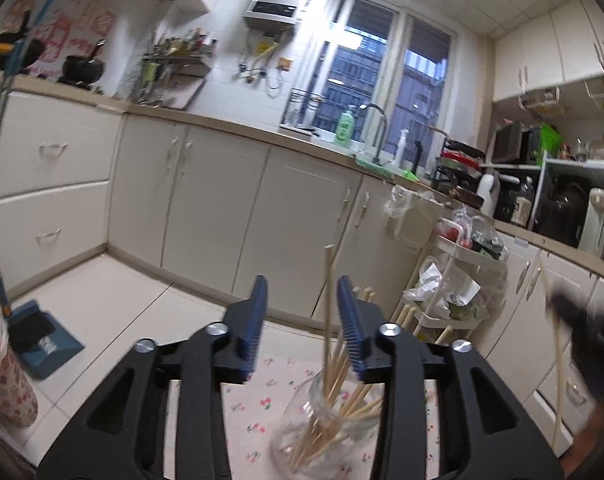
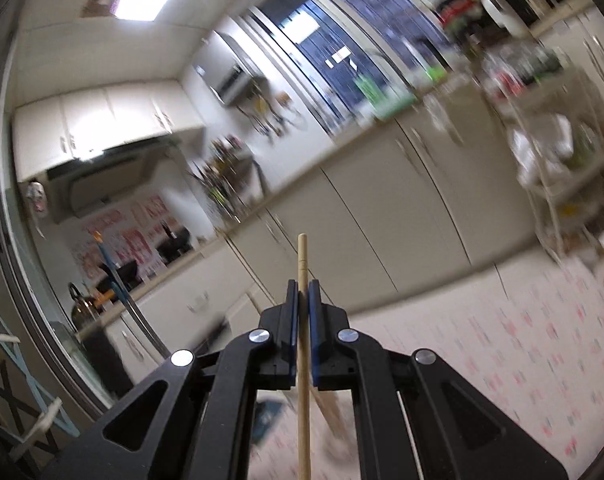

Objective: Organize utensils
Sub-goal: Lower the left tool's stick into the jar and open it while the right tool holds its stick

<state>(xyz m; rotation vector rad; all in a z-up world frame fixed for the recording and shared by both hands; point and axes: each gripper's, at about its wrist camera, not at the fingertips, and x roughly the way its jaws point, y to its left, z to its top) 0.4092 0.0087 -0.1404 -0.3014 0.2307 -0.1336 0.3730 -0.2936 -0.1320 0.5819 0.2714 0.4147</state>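
two grippers at work. left gripper [image 1: 302,320] jaws apart, one chopstick [image 1: 327,300] upright between pads, untouched, tip down in glass jar [image 1: 322,432] with rest of bundle. right gripper [image 2: 301,312] clamped on single chopstick [image 2: 303,264], likely jar-bound next.

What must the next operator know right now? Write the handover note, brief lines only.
Left gripper: open, nothing between its blue pads; one tall chopstick stands just beyond the gap, not pinched.
Right gripper: shut on a single pale wooden chopstick, held upright; this view is motion-blurred.
Job's things: clear glass jar on the floral tablecloth, right below the left gripper, with a bundle of pale wooden chopsticks already leaning inside.
Done: most chopsticks are in the jar.
Left: put the right gripper's chopstick into the jar; whether more lie loose cannot be told.
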